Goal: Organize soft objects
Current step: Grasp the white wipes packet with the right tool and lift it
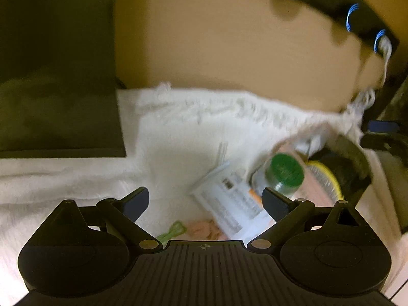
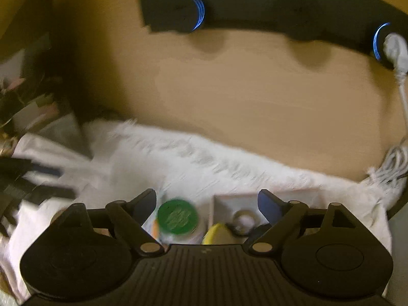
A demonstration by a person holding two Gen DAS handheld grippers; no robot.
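Nearest the viewer, the left gripper [image 1: 205, 200] stands with its jaws spread wide and nothing between them, hanging over a pale pink soft thing [image 1: 204, 229] and a small green piece [image 1: 173, 229] that lie on the white furry cloth [image 1: 178, 132] just under its body; what these two are is too blurred to tell. Just beyond them lies a printed paper packet [image 1: 229, 204], and beside that a jar with a green lid [image 1: 284, 170] and a yellow-rimmed round object [image 1: 329, 178], all crowded close together. The right gripper [image 2: 207, 202] is likewise released and empty, poised above the same jar [image 2: 177, 216], a yellow thing [image 2: 216, 234] and a small white tray [image 2: 229, 204] holding a ring-shaped item [image 2: 243, 218]. The furry cloth, probably the main soft thing to be put in order, spreads across the surface up to the tan wall [image 2: 255, 89]. Farther off, a dark box [image 1: 56, 76] stands at the left, and a black wall rail [image 2: 280, 7] with blue-ringed knobs carries a white cord [image 2: 397, 51] that hangs down to a coil at the cloth's far corner. Risks, as judged: pulling the cloth would tip or roll the jar and scatter the packet, since they rest on it; a jaw closing on the pink thing may catch the packet or the fur instead; the coiled cord could snag a lifted corner. Both views are blurred, so aim is uncertain.
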